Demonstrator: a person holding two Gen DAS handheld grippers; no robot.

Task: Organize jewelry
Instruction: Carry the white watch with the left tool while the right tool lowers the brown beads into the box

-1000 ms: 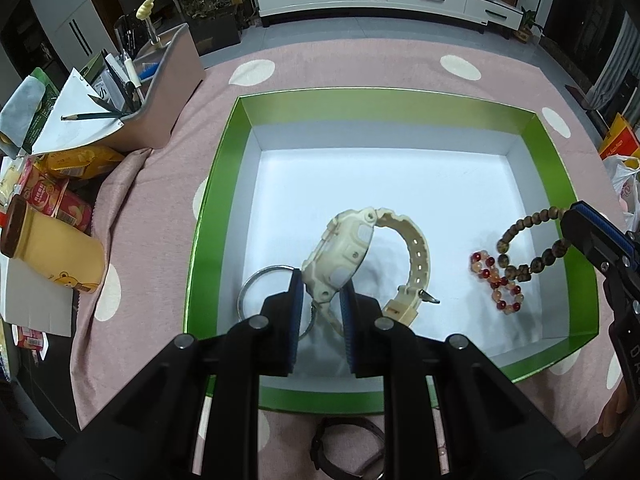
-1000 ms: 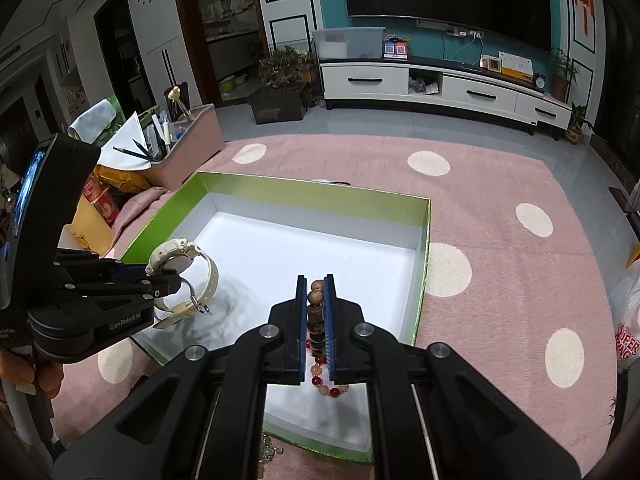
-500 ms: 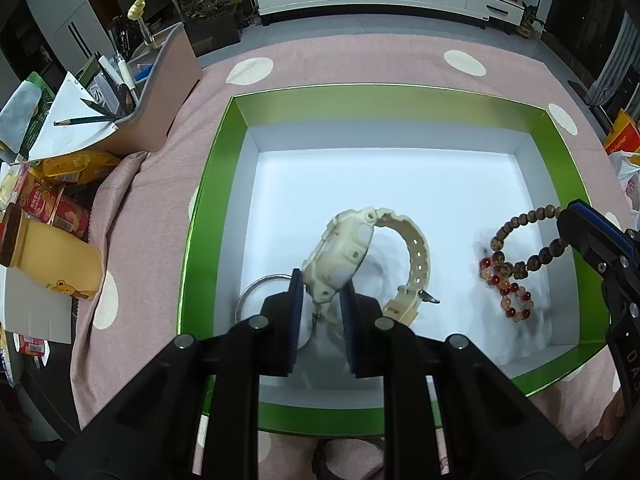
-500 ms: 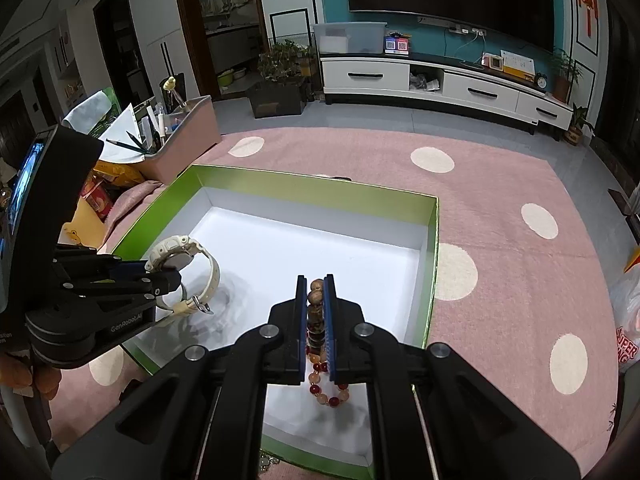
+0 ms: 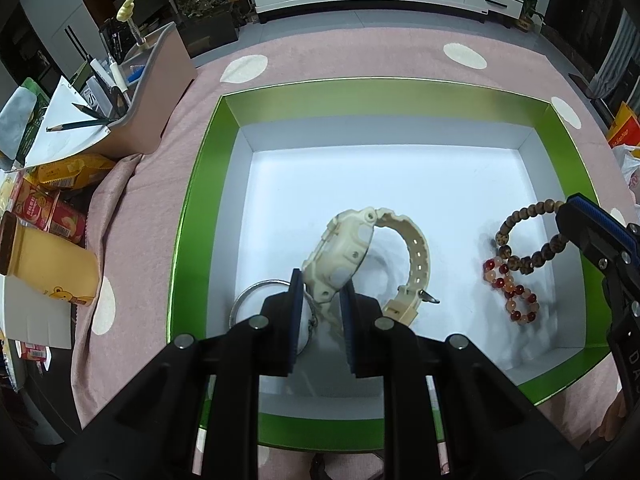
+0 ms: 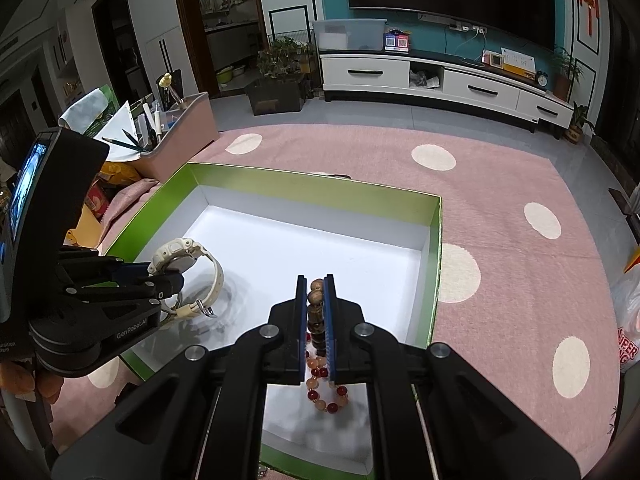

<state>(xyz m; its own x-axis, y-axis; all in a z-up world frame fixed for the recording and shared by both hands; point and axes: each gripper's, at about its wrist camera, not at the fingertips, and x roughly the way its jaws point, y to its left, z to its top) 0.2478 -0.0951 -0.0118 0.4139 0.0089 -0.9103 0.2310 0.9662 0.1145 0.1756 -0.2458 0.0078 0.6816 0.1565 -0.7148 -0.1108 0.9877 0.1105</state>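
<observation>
A: Biggest first?
B: Pink polka-dot cloth [image 5: 360, 56] on the counter, then green-walled white-floored open box [image 5: 200, 184] on it.
A: Left claw [image 5: 320, 292]?
B: Clenched on cream plastic wristwatch [image 5: 344, 252], gripping the case, strap drooping to the box floor, near-left part. Thin silver bangle [image 5: 256, 292] lies just beside, left.
A: Right claw [image 6: 316, 300]?
B: Clamped on brown wooden bead bracelet [image 5: 520, 220], near-right in the box. Red-and-peach bead bracelet [image 5: 510, 288] hangs tangled from it, touching the floor.
</observation>
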